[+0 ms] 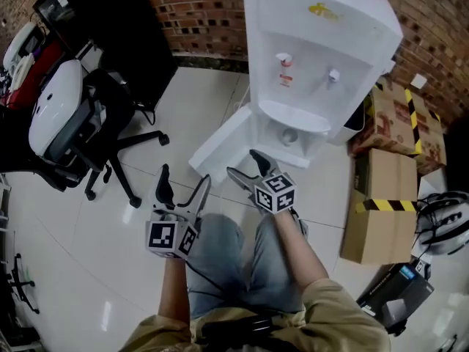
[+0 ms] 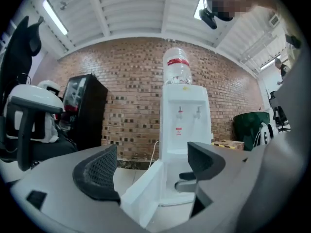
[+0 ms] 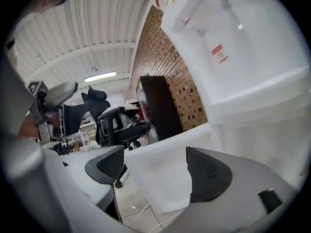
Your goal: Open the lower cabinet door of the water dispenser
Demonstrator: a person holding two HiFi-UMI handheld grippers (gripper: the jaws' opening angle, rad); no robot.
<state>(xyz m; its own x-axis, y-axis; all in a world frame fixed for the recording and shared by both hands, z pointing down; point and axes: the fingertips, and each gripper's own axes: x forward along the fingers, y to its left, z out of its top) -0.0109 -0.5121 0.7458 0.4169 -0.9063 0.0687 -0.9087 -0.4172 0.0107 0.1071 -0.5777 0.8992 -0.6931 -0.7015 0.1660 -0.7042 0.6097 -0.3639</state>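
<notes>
The white water dispenser (image 1: pixel 315 50) stands against the brick wall. Its lower cabinet door (image 1: pixel 223 145) is swung out to the left, so the inside of the cabinet shows. My right gripper (image 1: pixel 243 163) is at the door's free edge with its jaws apart. In the right gripper view the door (image 3: pixel 160 178) lies between the pads of the right gripper (image 3: pixel 153 171), with a gap on the left side. My left gripper (image 1: pixel 185 185) hovers open and empty to the left, short of the door. In the left gripper view the door (image 2: pixel 143 188) shows beyond the left gripper (image 2: pixel 150 166).
An office chair (image 1: pixel 80 123) and a black cabinet (image 1: pixel 110 20) stand to the left. Cardboard boxes (image 1: pixel 381 211) and a helmet (image 1: pixel 443 222) lie right of the dispenser. The person's knees are below the grippers. The floor is white tile.
</notes>
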